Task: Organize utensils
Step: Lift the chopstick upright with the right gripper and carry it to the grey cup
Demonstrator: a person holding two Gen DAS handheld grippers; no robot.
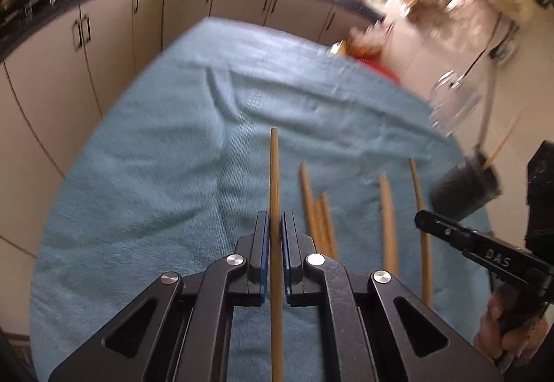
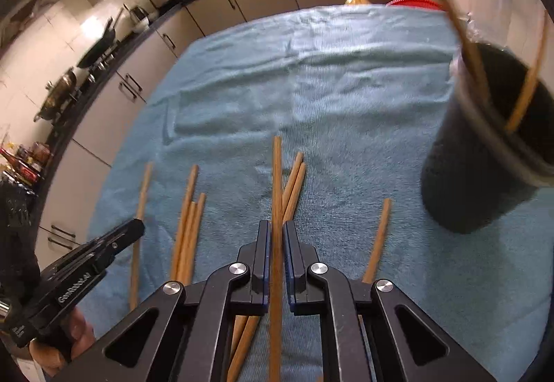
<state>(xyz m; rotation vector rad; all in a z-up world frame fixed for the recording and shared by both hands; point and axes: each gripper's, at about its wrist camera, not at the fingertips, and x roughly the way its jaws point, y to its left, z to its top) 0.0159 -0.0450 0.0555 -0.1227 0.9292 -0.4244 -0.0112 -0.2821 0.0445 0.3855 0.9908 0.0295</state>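
Left gripper (image 1: 275,226) pinching one chopstick (image 1: 274,174); right gripper (image 2: 276,236) pinching another (image 2: 277,174). Two in black holder (image 2: 484,174) ahead-right; several loose chopsticks (image 2: 187,226) left on towel (image 2: 329,88).

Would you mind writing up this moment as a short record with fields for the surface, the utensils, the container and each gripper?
surface: blue towel spread over the table
loose utensils: wooden chopsticks lying scattered on the towel
container: dark cup at the right, with chopsticks already standing in it
left gripper: shut on one chopstick, which points forward
right gripper: shut on another chopstick, above a loose crossed pair
background: kitchen cabinets beyond the table
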